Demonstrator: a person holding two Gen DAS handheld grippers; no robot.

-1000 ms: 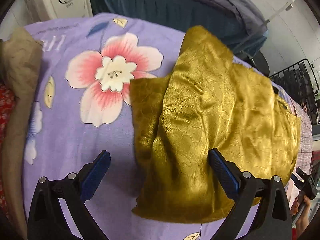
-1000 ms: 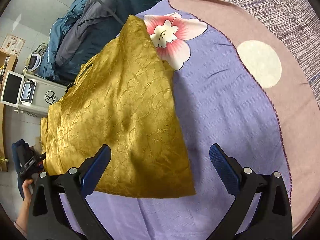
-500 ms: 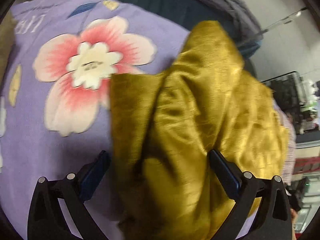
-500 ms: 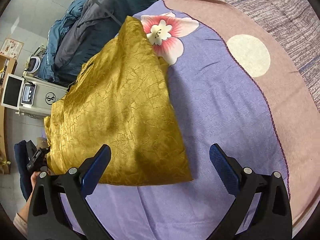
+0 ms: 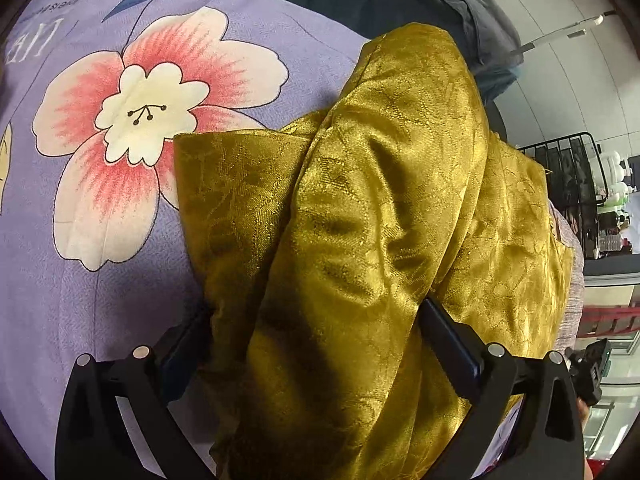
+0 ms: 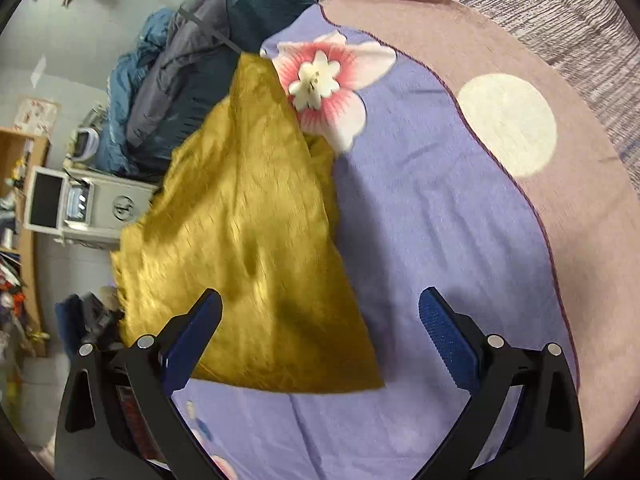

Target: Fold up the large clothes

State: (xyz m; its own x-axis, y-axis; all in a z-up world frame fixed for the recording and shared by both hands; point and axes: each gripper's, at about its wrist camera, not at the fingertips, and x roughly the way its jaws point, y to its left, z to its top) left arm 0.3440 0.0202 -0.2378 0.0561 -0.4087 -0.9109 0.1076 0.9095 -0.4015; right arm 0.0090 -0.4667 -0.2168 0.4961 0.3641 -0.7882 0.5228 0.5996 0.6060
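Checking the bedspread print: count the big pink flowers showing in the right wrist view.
1: a pink flower beside the gold garment, at its far end. More may lie hidden beneath it.

Garment (image 5: 360, 220) lies on bedspread (image 5: 80, 280), between left tongs (image 5: 316, 344).

Shiny gold garment (image 5: 360, 220), folded, creased, flat on bedsheet (image 5: 100, 280).

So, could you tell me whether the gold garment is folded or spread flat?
Partly folded: the gold garment lies doubled in overlapping layers on the bedspread, still bunched.
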